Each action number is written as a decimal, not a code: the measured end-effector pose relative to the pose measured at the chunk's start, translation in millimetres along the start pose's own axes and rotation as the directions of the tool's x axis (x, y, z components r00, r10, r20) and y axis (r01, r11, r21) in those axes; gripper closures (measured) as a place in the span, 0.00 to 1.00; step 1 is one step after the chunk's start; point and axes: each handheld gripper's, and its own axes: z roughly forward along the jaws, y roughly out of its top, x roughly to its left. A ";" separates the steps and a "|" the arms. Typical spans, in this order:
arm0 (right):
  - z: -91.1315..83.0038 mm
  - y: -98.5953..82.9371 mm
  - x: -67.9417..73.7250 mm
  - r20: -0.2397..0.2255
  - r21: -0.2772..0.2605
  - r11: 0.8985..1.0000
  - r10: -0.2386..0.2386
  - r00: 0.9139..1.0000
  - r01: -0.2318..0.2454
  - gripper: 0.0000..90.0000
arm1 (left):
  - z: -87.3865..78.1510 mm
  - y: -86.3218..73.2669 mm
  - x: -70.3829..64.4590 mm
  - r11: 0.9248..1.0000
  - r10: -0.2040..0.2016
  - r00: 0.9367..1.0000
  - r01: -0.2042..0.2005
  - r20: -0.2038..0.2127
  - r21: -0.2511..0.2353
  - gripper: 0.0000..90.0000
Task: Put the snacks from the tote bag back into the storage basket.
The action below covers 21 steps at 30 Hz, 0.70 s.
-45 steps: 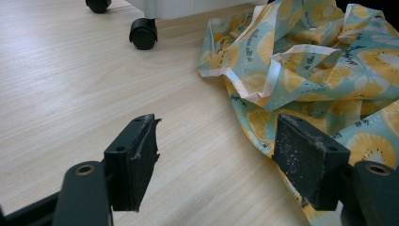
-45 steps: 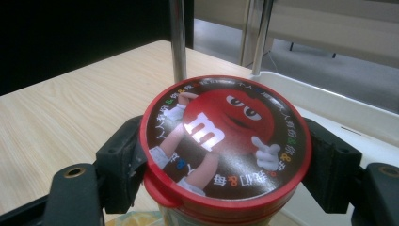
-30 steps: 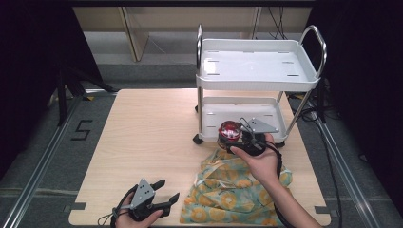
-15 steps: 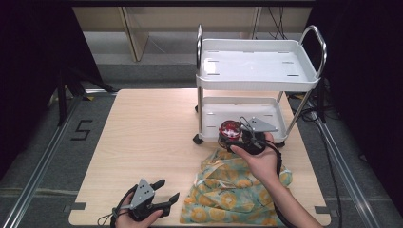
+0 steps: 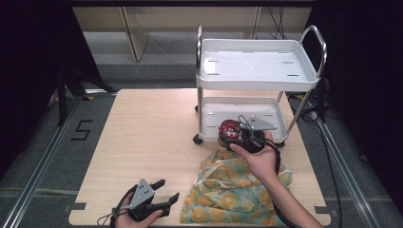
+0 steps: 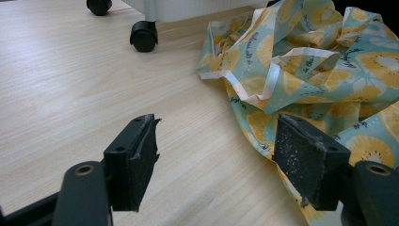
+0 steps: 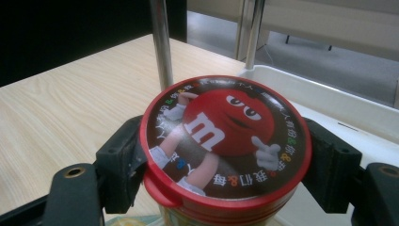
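Note:
A round tub with a red M&M's lid (image 7: 226, 141) sits between the jaws of my right gripper (image 7: 226, 169), which is shut on it. In the high view the tub (image 5: 229, 129) is held above the front edge of the white cart's lower shelf (image 5: 214, 111). A teal cloth bag with orange-slice print (image 5: 228, 192) lies crumpled on the table below that hand. My left gripper (image 5: 162, 190) rests near the table's front edge, open, nothing between its pads (image 6: 136, 160). The bag (image 6: 301, 70) lies just ahead and right of it.
The white two-shelf cart (image 5: 256, 71) stands on castors (image 6: 143, 35) at the back right of the wooden table (image 5: 142, 137). Its chrome post (image 7: 161, 42) rises just behind the tub. Dark floor and rails border the table.
The right gripper with the tub has edged slightly toward the cart's lower shelf. The left gripper has stayed put.

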 end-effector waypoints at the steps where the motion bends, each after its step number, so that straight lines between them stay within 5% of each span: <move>1: 0.0 0.0 0.0 0.000 0.000 1.000 0.000 1.000 0.000 0.30 | 0.0 0.0 0.0 1.000 0.000 1.000 0.000 0.000 0.000 0.33; 7: 1.3 1.3 -1.4 0.001 0.001 1.000 0.003 1.000 -0.003 0.30 | -0.2 0.7 1.2 1.000 0.027 1.000 -0.027 0.004 0.001 0.33; 11: 1.5 2.3 -4.1 0.006 0.009 1.000 -0.023 1.000 0.023 0.30 | 0.0 0.1 0.2 1.000 0.001 1.000 -0.001 0.000 -0.001 0.33; 17: 3.5 2.3 -2.2 0.002 0.020 1.000 0.014 1.000 -0.014 0.30 | -0.4 0.3 0.7 1.000 0.007 1.000 -0.007 -0.001 0.004 0.33; 18: 5.1 3.1 -5.6 -0.012 0.020 0.999 -0.026 1.000 0.026 0.30 | -0.7 0.3 1.0 1.000 0.011 1.000 -0.011 -0.004 0.003 0.33; 21: 5.8 2.7 -5.9 0.000 0.023 0.999 -0.030 1.000 0.030 0.30 | -1.0 0.8 2.2 1.000 0.031 1.000 -0.031 0.002 0.003 0.33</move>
